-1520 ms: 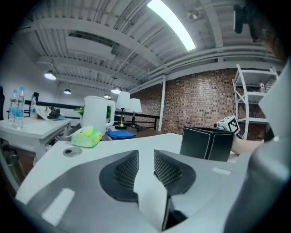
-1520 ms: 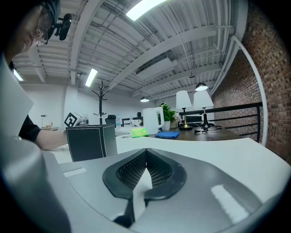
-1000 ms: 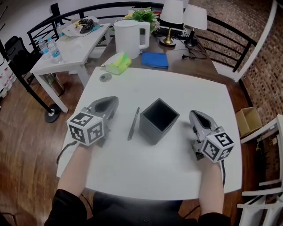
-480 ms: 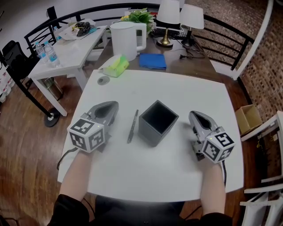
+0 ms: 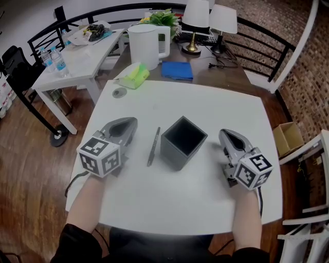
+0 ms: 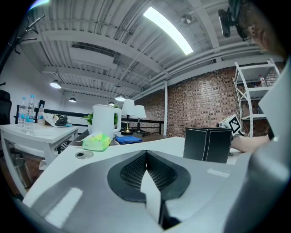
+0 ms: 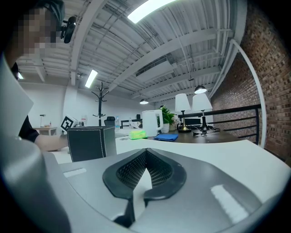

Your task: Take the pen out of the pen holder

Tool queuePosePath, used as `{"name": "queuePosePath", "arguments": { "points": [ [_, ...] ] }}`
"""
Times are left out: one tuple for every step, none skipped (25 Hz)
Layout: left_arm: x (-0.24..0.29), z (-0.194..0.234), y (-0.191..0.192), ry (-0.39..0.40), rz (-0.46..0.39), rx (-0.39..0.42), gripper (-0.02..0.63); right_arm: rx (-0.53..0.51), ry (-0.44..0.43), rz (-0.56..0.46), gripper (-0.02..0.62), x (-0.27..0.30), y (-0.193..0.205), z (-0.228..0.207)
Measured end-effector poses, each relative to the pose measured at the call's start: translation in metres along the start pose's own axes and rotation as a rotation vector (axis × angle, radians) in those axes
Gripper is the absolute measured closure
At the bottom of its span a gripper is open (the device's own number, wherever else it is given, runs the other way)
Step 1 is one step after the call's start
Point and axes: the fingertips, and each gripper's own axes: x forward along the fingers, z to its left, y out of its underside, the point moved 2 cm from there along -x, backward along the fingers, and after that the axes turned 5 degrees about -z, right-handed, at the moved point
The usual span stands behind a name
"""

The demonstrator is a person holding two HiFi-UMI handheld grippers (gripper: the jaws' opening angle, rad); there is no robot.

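A dark square pen holder (image 5: 183, 141) stands upright in the middle of the white table (image 5: 216, 113); it looks empty inside. A dark pen (image 5: 153, 146) lies flat on the table just left of the holder, apart from it. My left gripper (image 5: 128, 125) rests on the table left of the pen, jaws shut with nothing between them. My right gripper (image 5: 227, 136) rests right of the holder, also shut and empty. The holder (image 6: 207, 144) shows at the right of the left gripper view, and the holder (image 7: 91, 142) at the left of the right gripper view.
A small round disc (image 5: 120, 92) and a yellow-green packet (image 5: 134, 75) lie at the table's far left corner. Beyond stand a white kettle (image 5: 146, 45), a blue cloth (image 5: 178, 70), two lamps (image 5: 198, 15) and a plant. A second white table (image 5: 77, 56) is at the left, black railing behind.
Only the head camera has shifted a little, so the scene sits slightly lower in frame. Both grippers, the pen and the holder stay where they were.
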Motion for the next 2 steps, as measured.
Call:
{"name": "queuePosePath", "arguments": {
  "points": [
    [0.0002, 0.0003, -0.0003, 0.000, -0.001, 0.000, 0.604, 0.000, -0.001, -0.001, 0.583, 0.0005, -0.0003, -0.0001],
    [0.0004, 0.0006, -0.0005, 0.000, -0.001, 0.001, 0.604, -0.001, -0.003, -0.001, 0.583, 0.0009, -0.0007, -0.0003]
  ]
}}
